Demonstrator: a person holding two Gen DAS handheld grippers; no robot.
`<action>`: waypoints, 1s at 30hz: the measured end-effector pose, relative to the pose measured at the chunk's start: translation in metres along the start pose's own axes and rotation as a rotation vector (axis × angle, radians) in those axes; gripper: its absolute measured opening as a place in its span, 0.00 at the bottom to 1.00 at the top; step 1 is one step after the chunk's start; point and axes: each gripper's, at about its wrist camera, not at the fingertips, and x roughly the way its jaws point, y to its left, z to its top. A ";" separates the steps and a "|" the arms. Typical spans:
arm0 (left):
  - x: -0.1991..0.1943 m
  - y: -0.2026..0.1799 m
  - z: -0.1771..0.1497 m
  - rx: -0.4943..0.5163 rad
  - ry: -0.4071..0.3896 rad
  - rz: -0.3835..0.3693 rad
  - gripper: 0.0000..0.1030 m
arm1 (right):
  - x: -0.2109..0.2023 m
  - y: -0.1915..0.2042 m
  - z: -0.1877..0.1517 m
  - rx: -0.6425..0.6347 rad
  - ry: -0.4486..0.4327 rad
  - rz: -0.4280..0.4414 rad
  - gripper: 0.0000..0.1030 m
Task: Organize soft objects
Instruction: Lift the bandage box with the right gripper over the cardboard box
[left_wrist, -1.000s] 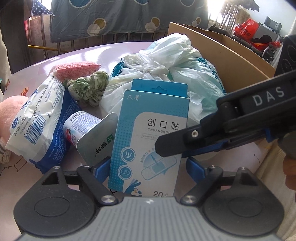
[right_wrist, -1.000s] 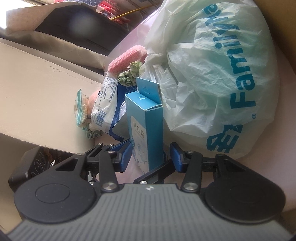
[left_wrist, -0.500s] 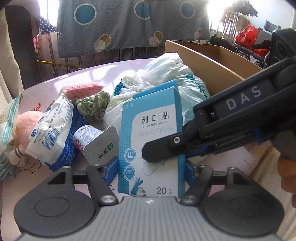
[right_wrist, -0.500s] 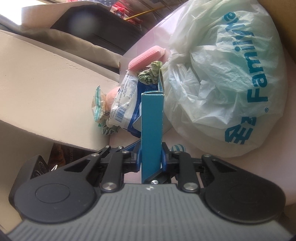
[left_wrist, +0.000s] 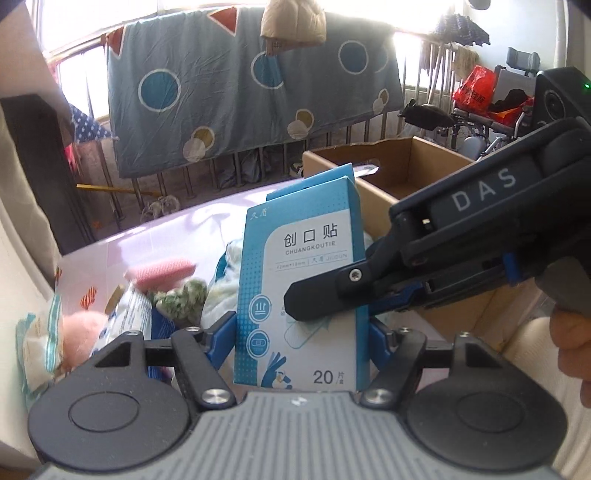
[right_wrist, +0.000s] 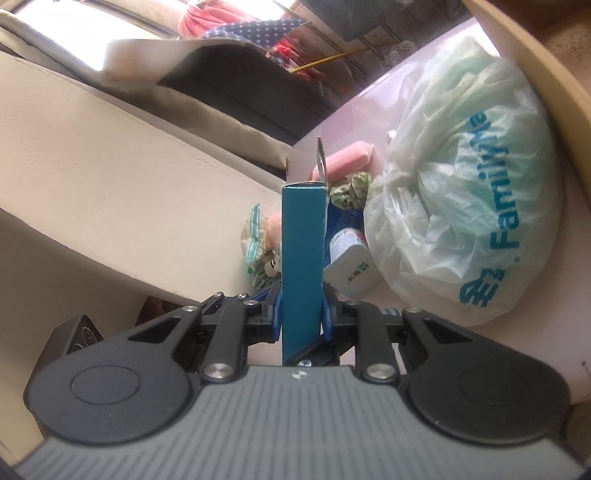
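Note:
A blue and white plaster box (left_wrist: 303, 277) stands upright in the air, held by both grippers. My left gripper (left_wrist: 301, 332) is shut on its two narrow edges, with the printed face towards the camera. Coming in from the right, my right gripper (left_wrist: 317, 302) pinches the box (right_wrist: 301, 258) across its thin sides, and its pads (right_wrist: 275, 314) press on the card. Below on the pink table (left_wrist: 166, 236) lie a pink roll (left_wrist: 162, 271), a green-white scrunchie (left_wrist: 184, 299), a pink plush (left_wrist: 79, 325) and a knotted white plastic bag (right_wrist: 461, 206).
An open cardboard box (left_wrist: 406, 166) stands right behind the held box. A yoghurt cup (right_wrist: 351, 269) and a white and blue packet (left_wrist: 133, 314) lie among the soft things. A person's hand (left_wrist: 572, 343) grips the right handle. A railing with a hung quilt (left_wrist: 240, 81) runs behind the table.
Both grippers closed onto the plaster box and rose with it. The table items have dropped lower in the left wrist view, and the cardboard box's inside has come into sight.

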 end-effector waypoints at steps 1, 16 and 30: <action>0.001 -0.007 0.014 0.016 -0.019 -0.010 0.70 | -0.010 0.000 0.008 -0.003 -0.017 0.004 0.18; 0.085 -0.055 0.102 -0.004 -0.007 -0.049 0.92 | -0.156 -0.079 0.166 0.033 -0.210 -0.082 0.18; 0.078 0.030 0.066 -0.155 0.061 0.106 0.92 | -0.014 -0.224 0.256 0.011 0.219 -0.401 0.27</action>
